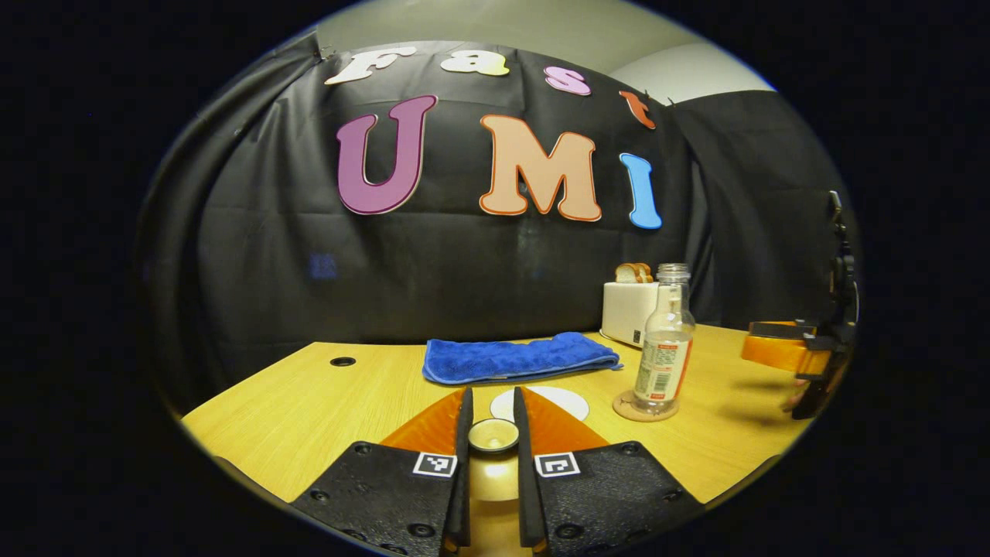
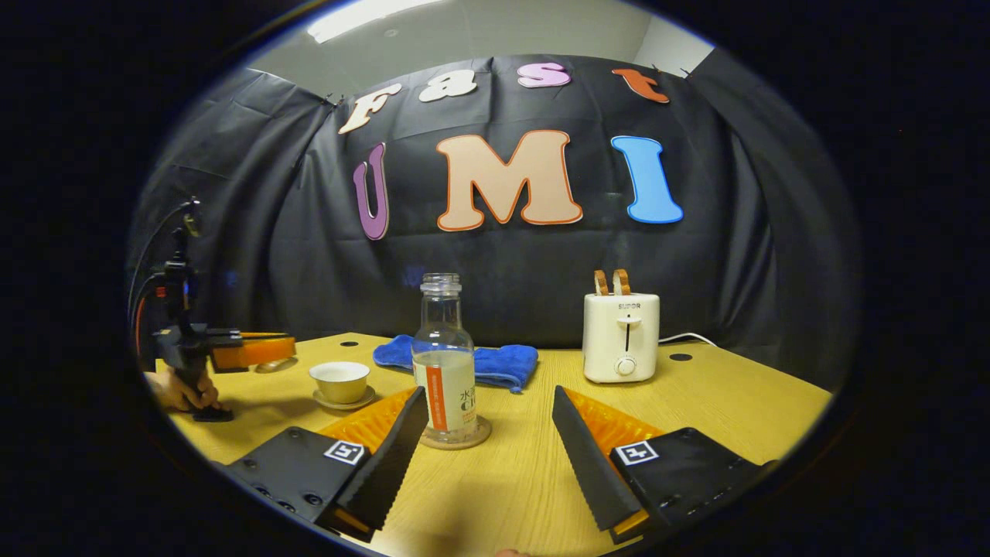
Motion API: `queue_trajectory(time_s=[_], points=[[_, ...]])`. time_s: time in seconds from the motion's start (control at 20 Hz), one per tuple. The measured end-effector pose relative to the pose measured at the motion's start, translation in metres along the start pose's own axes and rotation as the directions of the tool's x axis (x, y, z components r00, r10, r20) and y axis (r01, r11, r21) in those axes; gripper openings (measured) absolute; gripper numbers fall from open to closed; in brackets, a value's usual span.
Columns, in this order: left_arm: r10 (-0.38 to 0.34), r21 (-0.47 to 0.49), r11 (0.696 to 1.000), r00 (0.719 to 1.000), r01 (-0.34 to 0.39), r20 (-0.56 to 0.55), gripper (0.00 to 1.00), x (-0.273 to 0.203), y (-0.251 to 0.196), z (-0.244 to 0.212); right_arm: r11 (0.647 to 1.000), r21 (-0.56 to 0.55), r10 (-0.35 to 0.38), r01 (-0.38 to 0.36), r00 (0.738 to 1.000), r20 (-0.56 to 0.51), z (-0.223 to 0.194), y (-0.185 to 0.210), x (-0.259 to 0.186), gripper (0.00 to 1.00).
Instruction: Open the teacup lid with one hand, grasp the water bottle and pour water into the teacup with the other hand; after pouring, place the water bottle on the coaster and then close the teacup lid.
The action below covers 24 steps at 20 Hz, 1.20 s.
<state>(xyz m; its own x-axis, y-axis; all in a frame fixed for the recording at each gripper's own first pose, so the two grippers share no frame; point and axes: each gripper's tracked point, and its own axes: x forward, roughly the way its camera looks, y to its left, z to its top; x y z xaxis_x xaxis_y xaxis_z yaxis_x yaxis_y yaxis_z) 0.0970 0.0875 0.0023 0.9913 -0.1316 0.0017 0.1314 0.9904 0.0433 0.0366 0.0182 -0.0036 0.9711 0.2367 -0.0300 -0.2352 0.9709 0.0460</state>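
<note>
Table point(image 2: 735, 402): carrying everything, with bare wood running wide on the right side and toward the near edge, giving free room for swinging.
Towel point(image 1: 518, 357): lying folded near the back wall, well clear of the working spot.
Toaster point(image 2: 621, 336): standing at the back right, apart from the bottle, limiting a wide sweep backward.
Right gripper point(image 2: 489, 391): hovering low over the table with fingers spread wide, gripping nothing.
Left gripper point(image 1: 493, 394): pinching the lid between both fingers, raised just beside the cup.
Bottle point(image 2: 443, 363): standing upright and uncapped on the coaster, partly filled, just beyond the right fingers and nearer the left one.
Cup point(image 2: 340, 381): sitting uncovered on its saucer, near the bottle; water level inside too small to tell.
Coaster point(image 1: 626, 410): lying flat under the bottle, rim peeking out.
Lid point(image 1: 493, 435): hanging level in the left fingers.
Step, judged: probably reaching for the bottle, though pouring may already be done.
Doing well: centring the bottle between the fingers, closing low on the body, keeping the lid level and off to the side.
</note>
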Motion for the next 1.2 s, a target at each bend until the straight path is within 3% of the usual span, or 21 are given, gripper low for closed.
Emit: queue_trajectory(time_s=[0.1, 0.15, 0.5, 0.85, 1.2], points=[[-0.006, 0.001, 1.0, 1.0, 0.006, -0.003, 0.22, 0.017, -0.008, -0.001, 1.0, -0.001, -0.021, 0.021, 1.0, 0.002, 0.0, -0.009, -0.008, 1.0], [-0.011, 0.001, 1.0, 1.0, 0.011, -0.004, 0.22, 0.024, -0.012, -0.001, 1.0, -0.002, -0.029, 0.029, 1.0, 0.002, 0.001, -0.012, -0.01, 0.96], [-0.021, 0.01, 1.0, 1.0, 0.021, -0.013, 0.22, 0.055, -0.027, -0.003, 1.0, -0.004, -0.027, 0.027, 1.0, 0.001, 0.002, -0.012, -0.014, 0.96], [-0.032, 0.097, 0.994, 0.984, 0.049, -0.175, 0.23, 0.067, -0.038, -0.027, 1.0, -0.005, -0.029, 0.029, 1.0, 0.002, 0.002, -0.011, -0.013, 0.96], [-0.025, 0.104, 0.994, 0.984, 0.043, -0.175, 0.23, 0.067, -0.037, -0.026, 1.0, -0.005, -0.03, 0.03, 1.0, 0.002, 0.002, -0.011, -0.014, 0.96]])
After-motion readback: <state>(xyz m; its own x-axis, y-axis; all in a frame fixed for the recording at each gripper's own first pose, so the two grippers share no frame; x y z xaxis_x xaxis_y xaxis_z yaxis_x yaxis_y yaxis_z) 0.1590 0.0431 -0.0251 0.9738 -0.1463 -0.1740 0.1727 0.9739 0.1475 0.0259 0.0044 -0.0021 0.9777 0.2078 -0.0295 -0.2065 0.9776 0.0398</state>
